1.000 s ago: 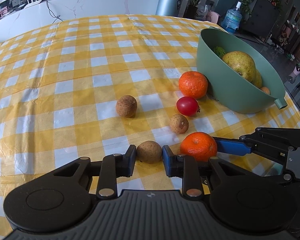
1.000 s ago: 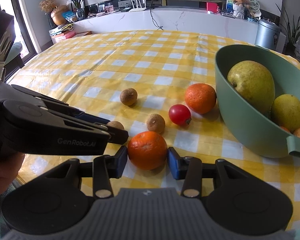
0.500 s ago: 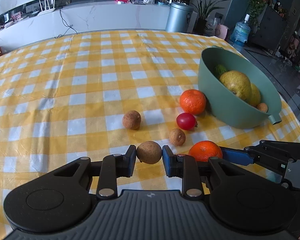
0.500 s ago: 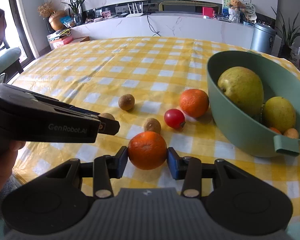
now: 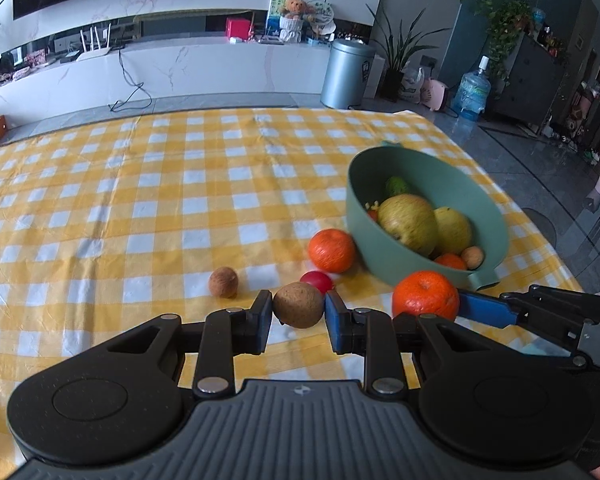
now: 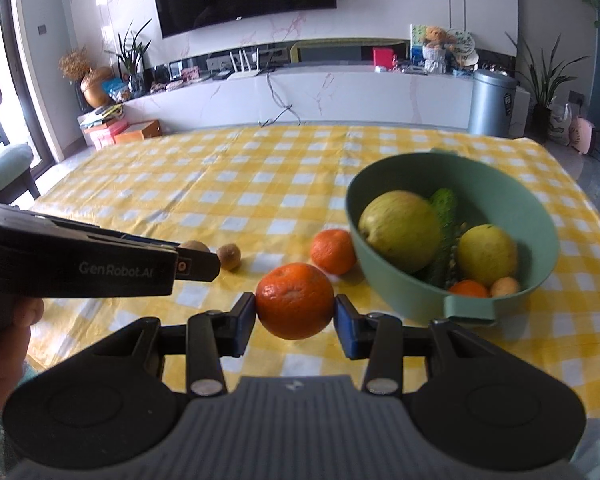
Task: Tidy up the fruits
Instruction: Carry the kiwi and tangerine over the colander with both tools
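My left gripper [image 5: 298, 314] is shut on a small brown round fruit [image 5: 298, 305] and holds it above the checked tablecloth. My right gripper [image 6: 295, 314] is shut on an orange [image 6: 295, 300], lifted off the table; the orange also shows in the left wrist view [image 5: 425, 295]. A green bowl [image 5: 496, 224] at the right holds a pear [image 5: 408, 224], a lemon [image 5: 452, 230] and smaller fruits. On the cloth lie a second orange [image 5: 331, 250], a red tomato [image 5: 315, 280] and another brown fruit [image 5: 223, 282].
The yellow-and-white checked tablecloth [image 5: 140, 208] covers the table. The left gripper's body [image 6: 100, 268] crosses the left of the right wrist view. The bowl's handle [image 6: 470, 312] points toward me. The table's right edge [image 5: 540, 232] drops to a grey floor.
Both grippers have risen with their fruits, from table level to well above the cloth. The view now looks farther across the table and room.
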